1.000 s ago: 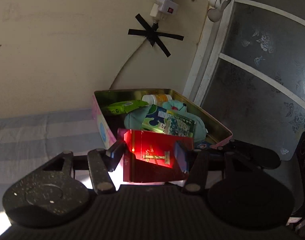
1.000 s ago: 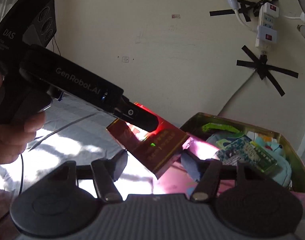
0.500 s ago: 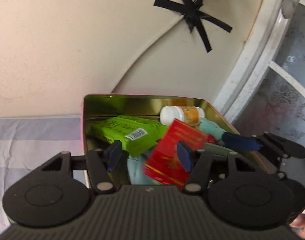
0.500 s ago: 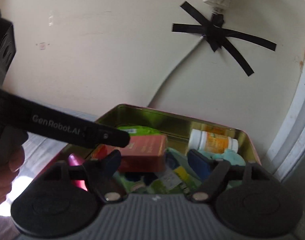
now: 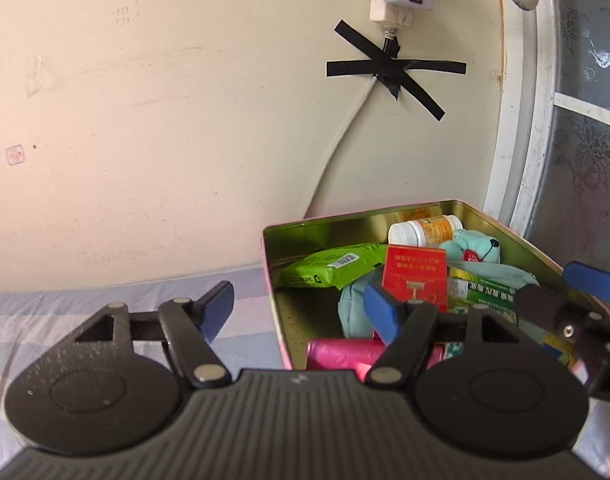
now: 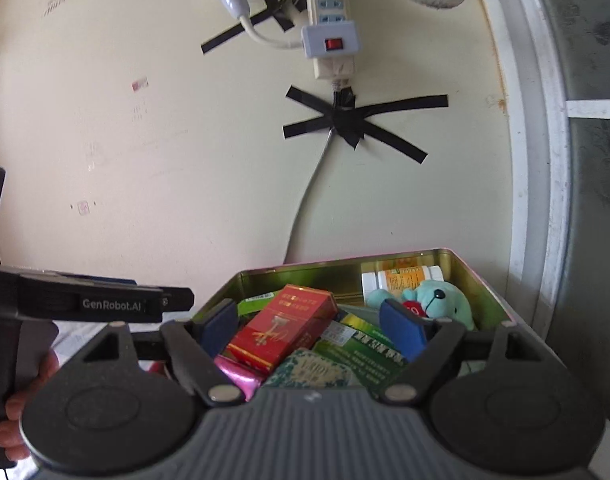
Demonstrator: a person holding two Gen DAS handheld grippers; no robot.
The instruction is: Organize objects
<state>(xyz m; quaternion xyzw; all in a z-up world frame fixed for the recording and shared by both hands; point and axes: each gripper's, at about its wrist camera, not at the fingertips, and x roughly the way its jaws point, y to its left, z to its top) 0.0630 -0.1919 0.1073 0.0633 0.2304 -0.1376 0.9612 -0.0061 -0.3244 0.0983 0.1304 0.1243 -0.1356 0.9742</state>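
We see only part of what fills the tin box: our own gripper bodies cut off its near end in both wrist views, and the pink roll and green cartons are half buried. Print on the red box is too small to read. The red box lies tilted on top of the pile inside the tin box, beside the green packet, with the white bottle and teal plush toy behind it. Our left gripper has just been opening and stands apart with nothing pressed between its jaws, its left finger over the striped bedding. Our right gripper has also just been opening; it is wide, jaws flanking the red box without touching.
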